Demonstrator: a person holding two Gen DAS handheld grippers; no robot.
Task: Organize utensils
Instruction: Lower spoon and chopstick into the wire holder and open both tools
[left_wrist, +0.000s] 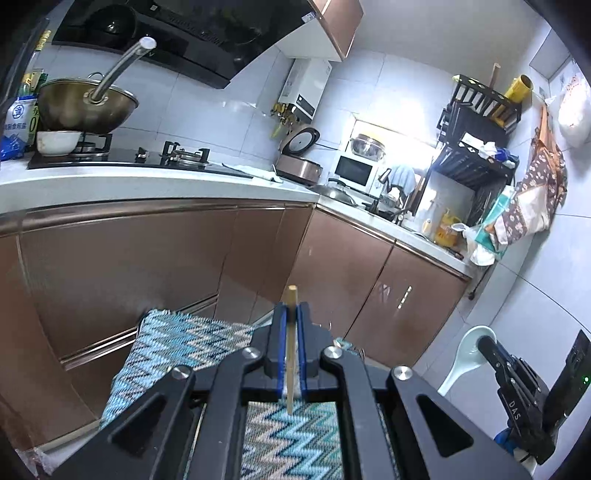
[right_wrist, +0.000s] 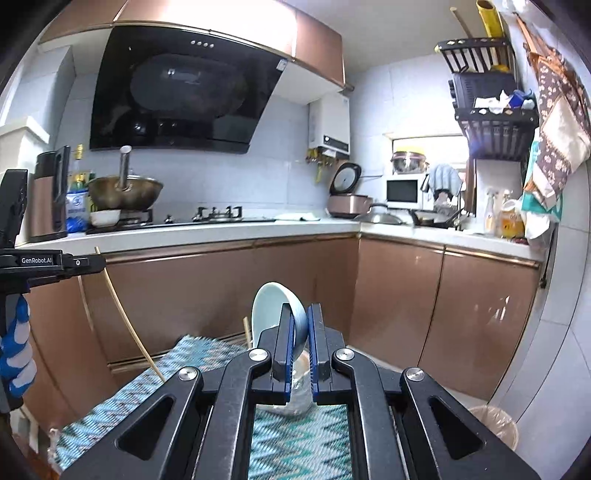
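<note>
A chopstick stood pinched between the narrow jaws of the left gripper, its blunt end poking above the fingertips and its thin end hanging over the zigzag mat. In the right wrist view the same chopstick slanted down toward that mat. The right gripper had its jaws closed on a pale blue spoon, bowl upward above the mat. From the left wrist view, the spoon was off to the right of the mat. Beyond the mat ran brown cabinets under a white counter.
</note>
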